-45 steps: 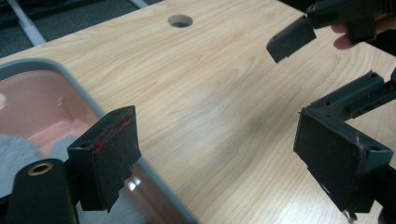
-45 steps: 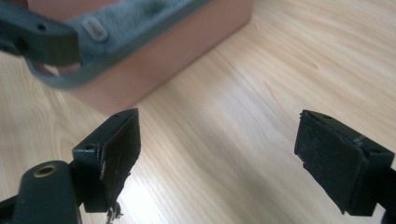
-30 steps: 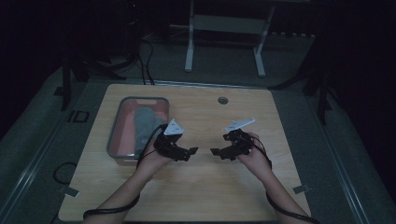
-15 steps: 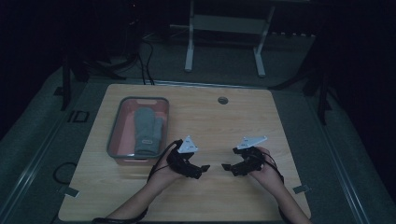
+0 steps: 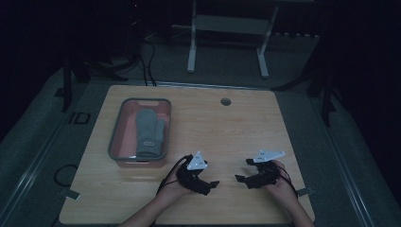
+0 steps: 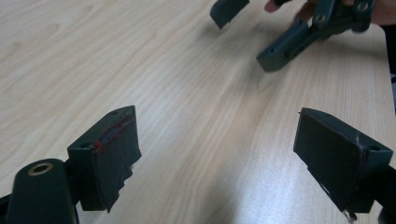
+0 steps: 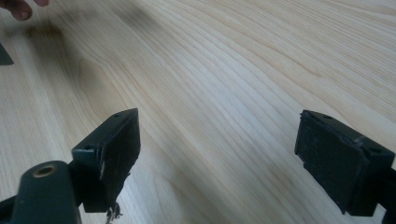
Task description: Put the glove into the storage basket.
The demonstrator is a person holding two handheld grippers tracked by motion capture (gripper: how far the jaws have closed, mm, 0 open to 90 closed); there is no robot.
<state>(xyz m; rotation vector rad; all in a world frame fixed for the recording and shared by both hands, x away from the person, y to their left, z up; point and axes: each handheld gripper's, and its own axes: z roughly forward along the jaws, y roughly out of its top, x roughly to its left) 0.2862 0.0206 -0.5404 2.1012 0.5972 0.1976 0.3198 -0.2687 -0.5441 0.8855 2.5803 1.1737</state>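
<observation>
Tray [image 5: 113, 137]: pink with a grey rim, it stands on the counter [image 5: 246, 127] up and to the left of the left gripper, well apart from it.
Mitten [image 5: 149, 132]: grey, it lies flat inside the tray, cuff toward the person.
Left gripper [image 5: 213, 184]: low over the bare wood near the person's edge; its jaws stand wide and nothing is between them. In the left gripper view [image 6: 217, 154] only wood grain lies between the two black pads.
Right gripper [image 5: 240, 174]: just to the right of the left one, tips facing it with a small gap between them. Jaws also wide and empty, as the right gripper view [image 7: 217, 156] shows.
Hole [image 5: 225, 101]: round, in the counter far beyond both grippers.
</observation>
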